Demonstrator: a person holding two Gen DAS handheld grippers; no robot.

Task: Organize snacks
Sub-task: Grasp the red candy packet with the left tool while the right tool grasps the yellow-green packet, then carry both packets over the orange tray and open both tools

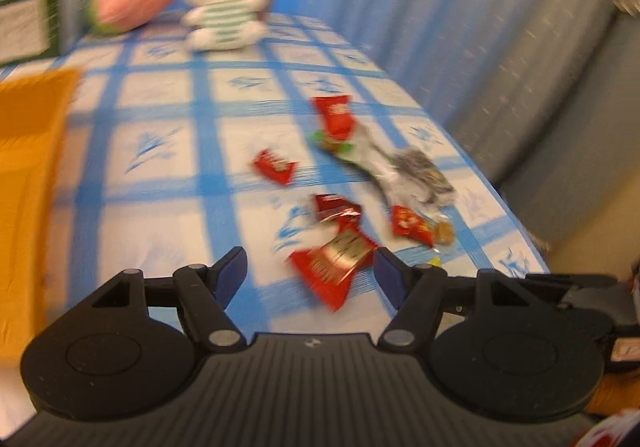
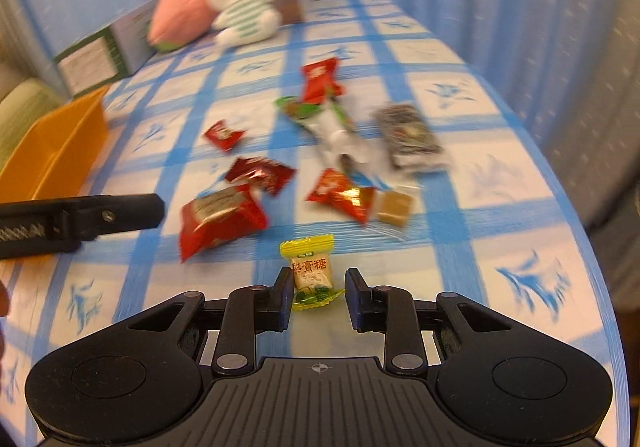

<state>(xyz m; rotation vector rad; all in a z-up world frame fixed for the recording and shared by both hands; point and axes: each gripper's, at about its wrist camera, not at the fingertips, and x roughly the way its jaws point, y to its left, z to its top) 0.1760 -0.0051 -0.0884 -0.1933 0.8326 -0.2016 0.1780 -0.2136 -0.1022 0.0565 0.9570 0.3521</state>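
The yellow candy, light and crinkly, is bracketed near the table's front edge by the right gripper, jaws spread; its firm middle should be pinched. The left gripper is held agape.

The left gripper is hovering with its jaws spread wide apart. The right gripper is reaching forward low, its jaws parted too.

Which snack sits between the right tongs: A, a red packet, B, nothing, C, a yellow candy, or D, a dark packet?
C: the yellow candy lies on the tablecloth between the open right tongs, which have not closed on it.
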